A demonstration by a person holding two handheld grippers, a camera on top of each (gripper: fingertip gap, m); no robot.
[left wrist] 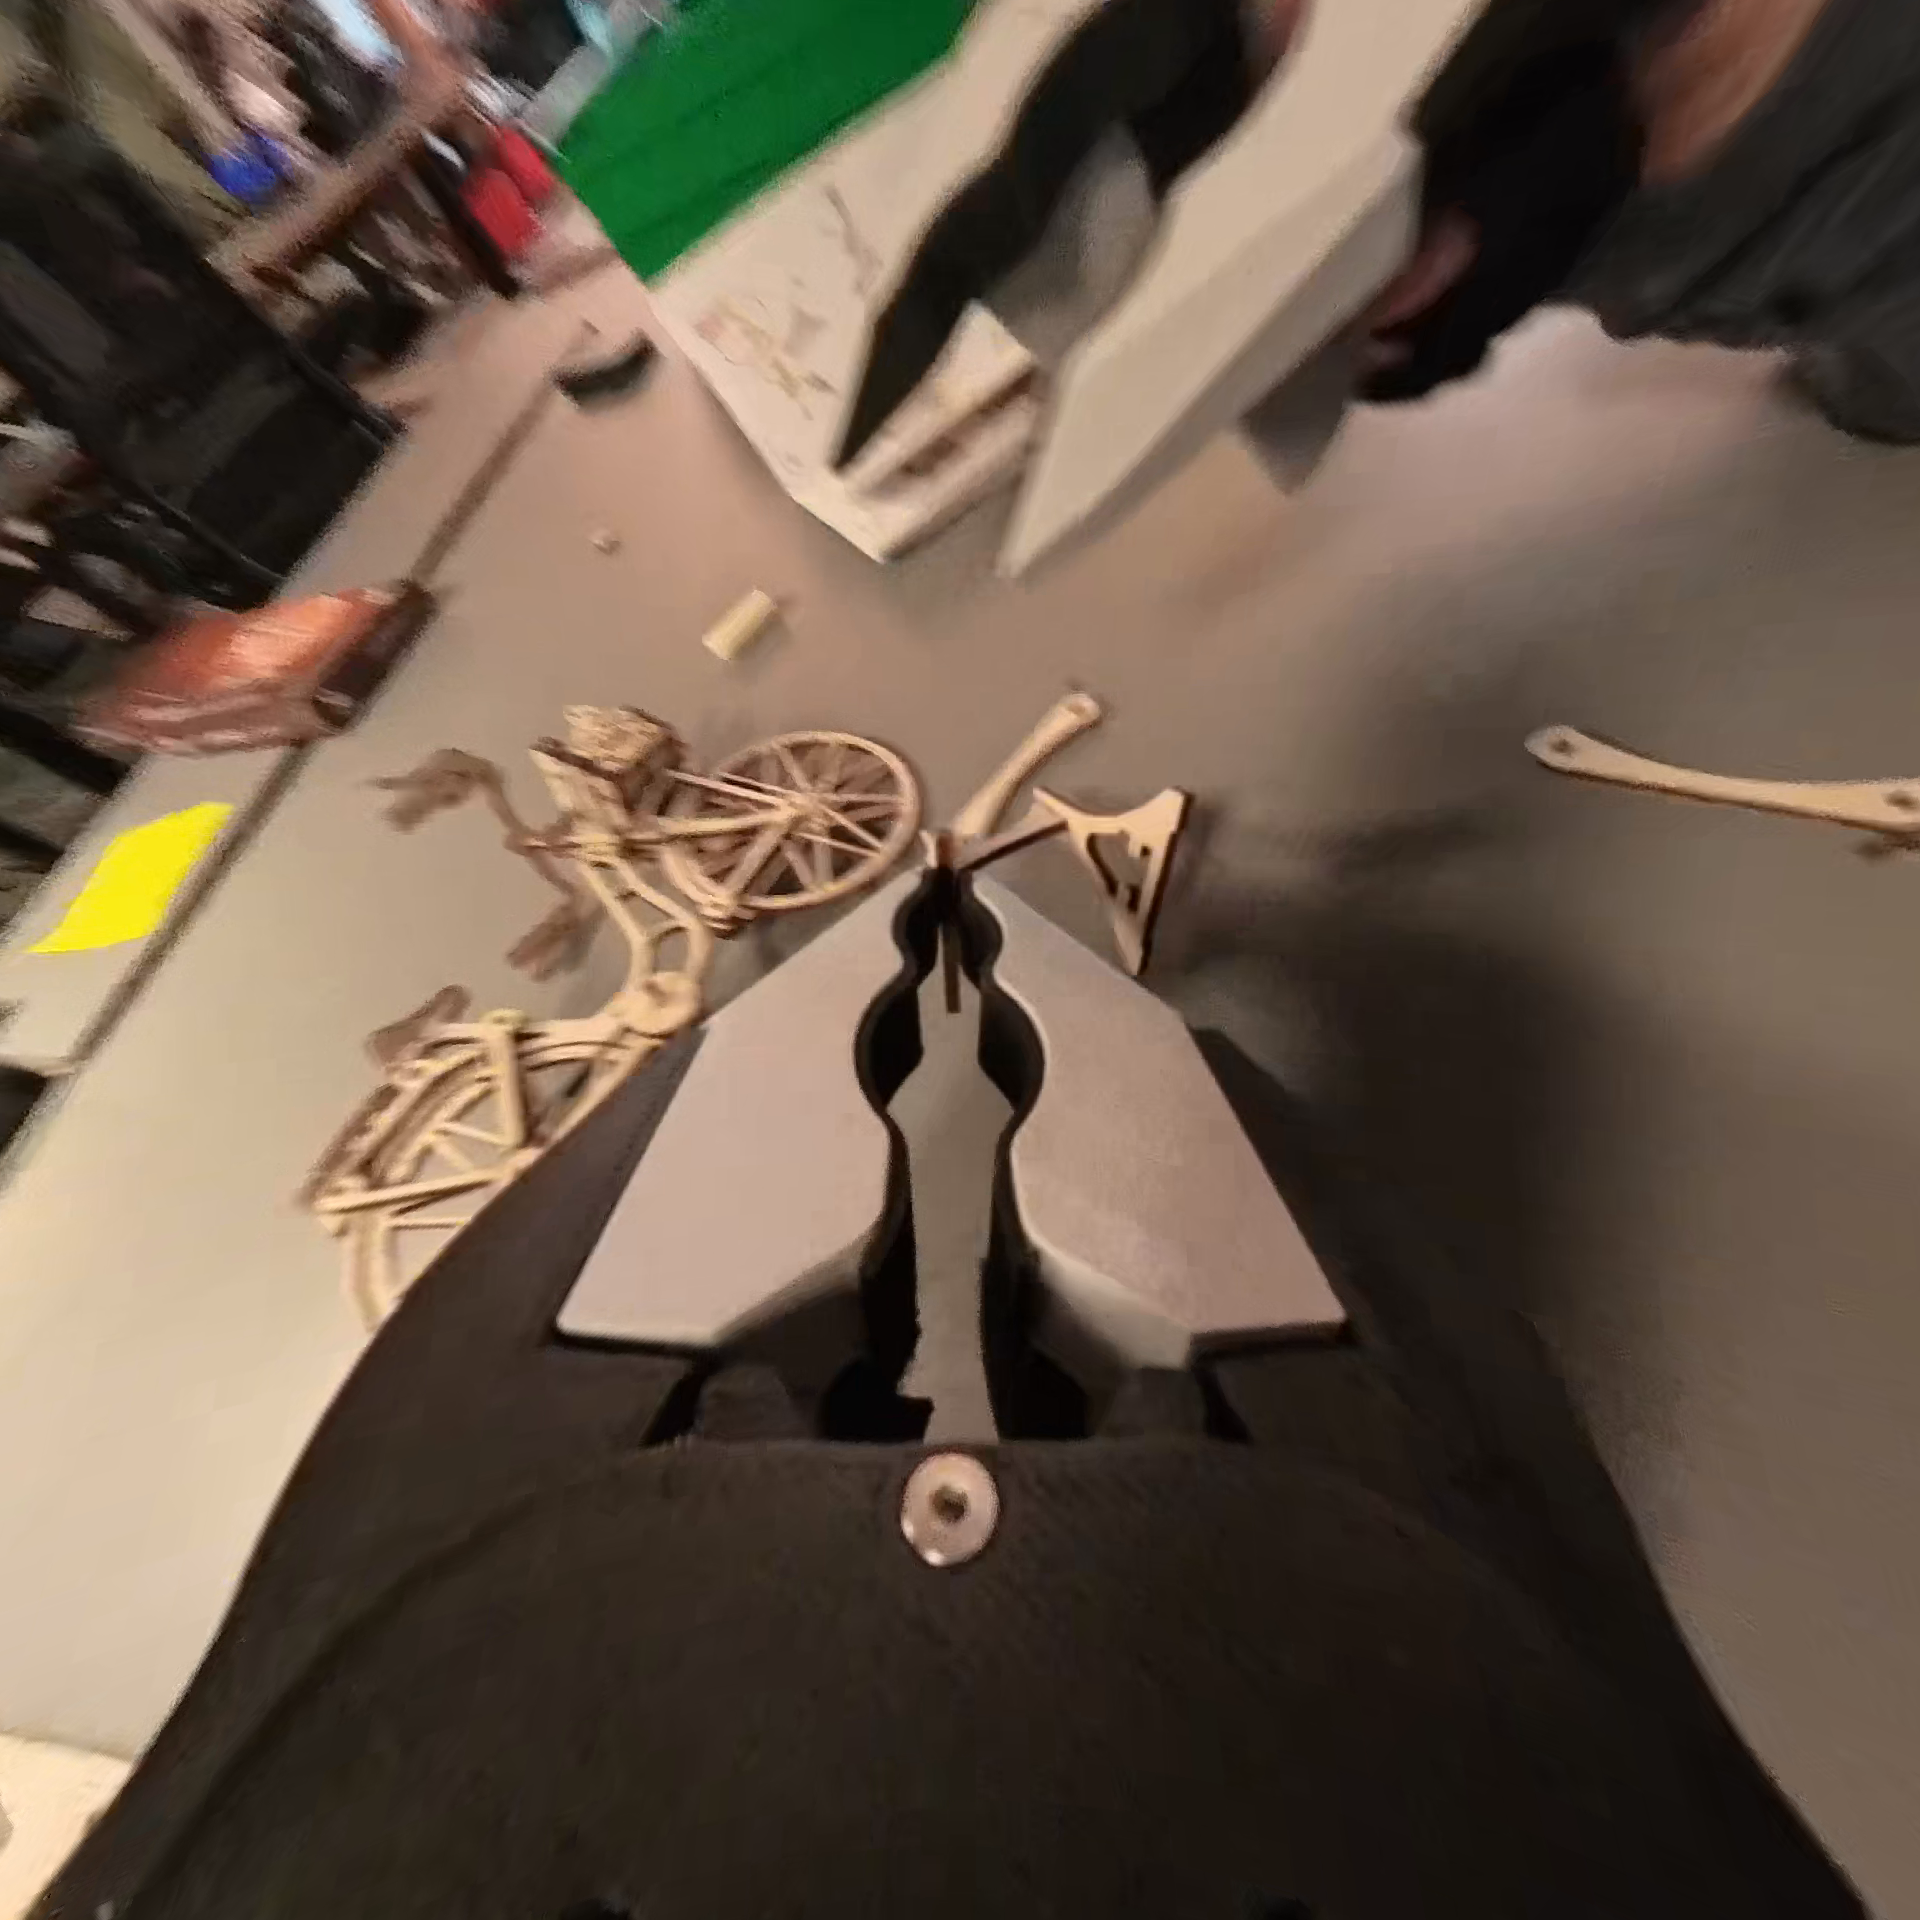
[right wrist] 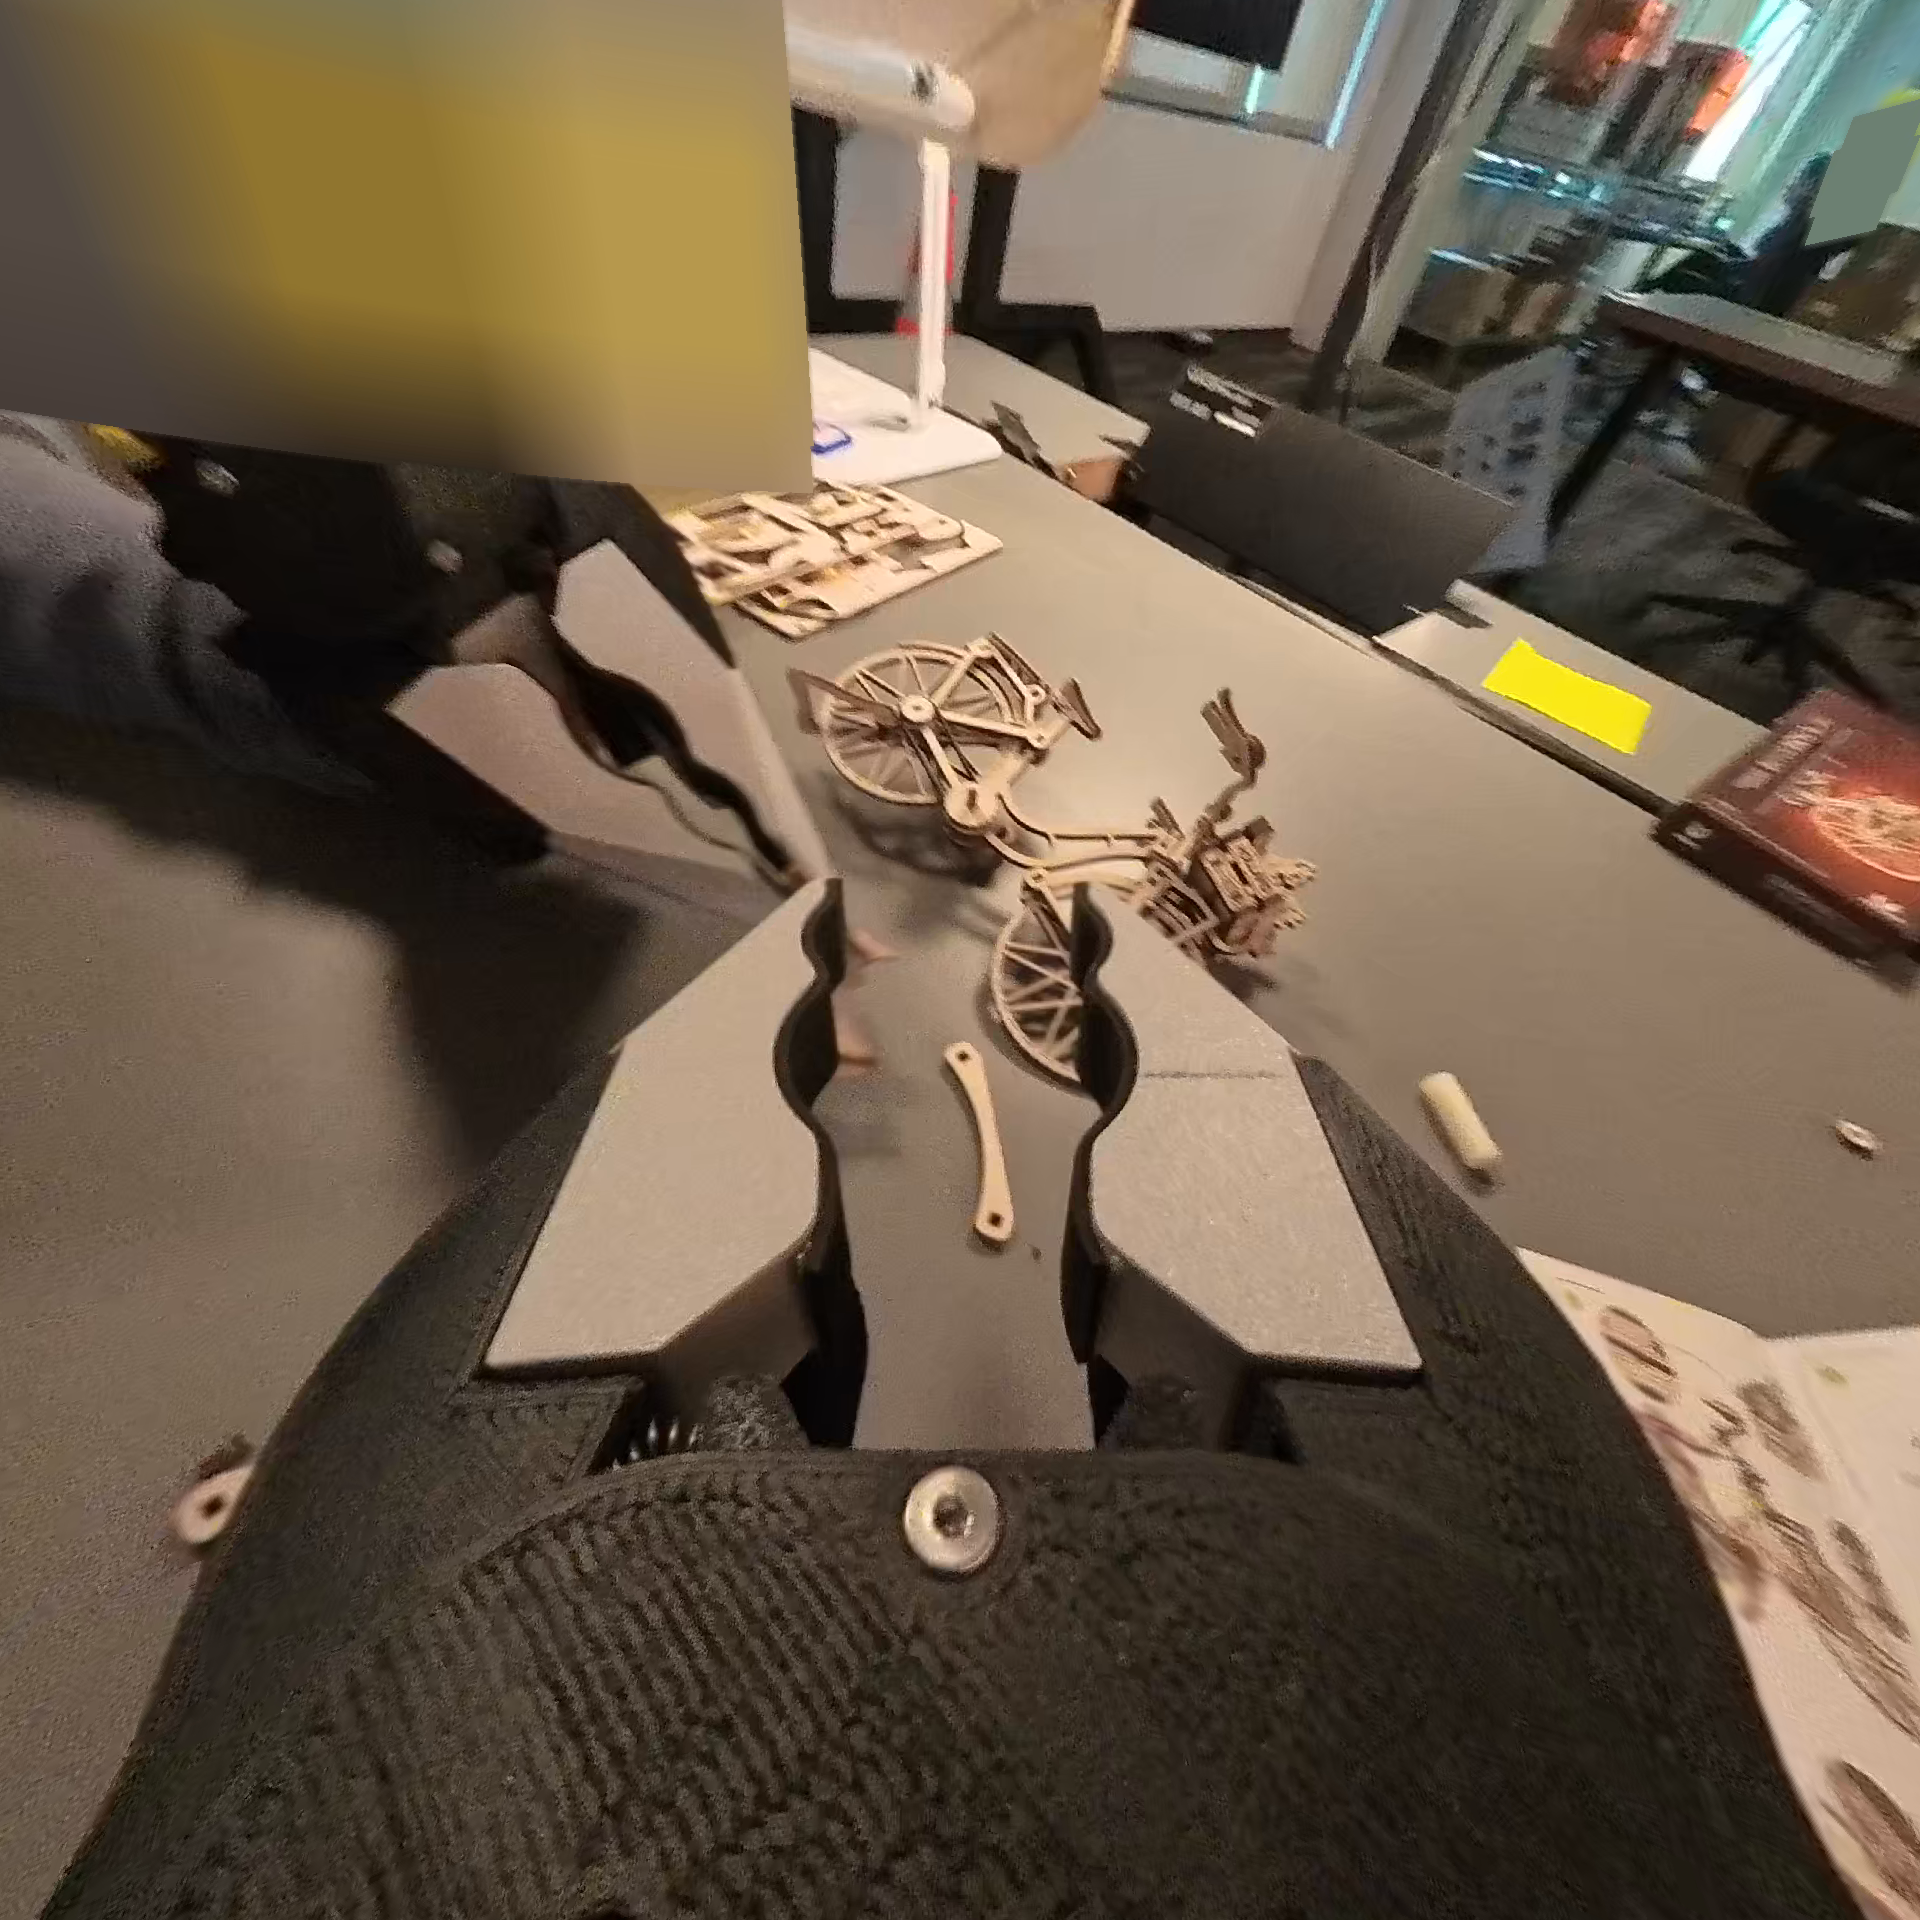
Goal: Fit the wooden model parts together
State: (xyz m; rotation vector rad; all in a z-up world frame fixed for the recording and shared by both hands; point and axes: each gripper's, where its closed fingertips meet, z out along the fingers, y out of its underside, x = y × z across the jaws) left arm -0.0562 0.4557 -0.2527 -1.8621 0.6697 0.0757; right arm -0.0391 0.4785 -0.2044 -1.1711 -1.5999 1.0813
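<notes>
My left gripper (left wrist: 948,883) is shut on a small wooden assembly (left wrist: 1132,862), a fan-shaped piece with a bone-shaped arm, held just above the grey table (left wrist: 1351,644). In the right wrist view the left gripper (right wrist: 800,868) comes in from the left, and its held part is a blur. My right gripper (right wrist: 956,914) is open and empty above a curved wooden strip (right wrist: 982,1143) that lies flat between its fingers. The strip also shows in the left wrist view (left wrist: 1725,790). The wooden bicycle model (right wrist: 1039,800) lies on its side beyond both grippers and shows in the left wrist view (left wrist: 644,883).
A punched parts sheet (right wrist: 831,551) lies at the far side of the table. A dark box (right wrist: 1818,821), a yellow note (right wrist: 1564,694), a pale stick (right wrist: 1460,1127) and a small ring (right wrist: 1855,1136) lie to the right. An instruction booklet (right wrist: 1766,1507) lies at the near right. My hands' fingertips stand some 6 cm from each other.
</notes>
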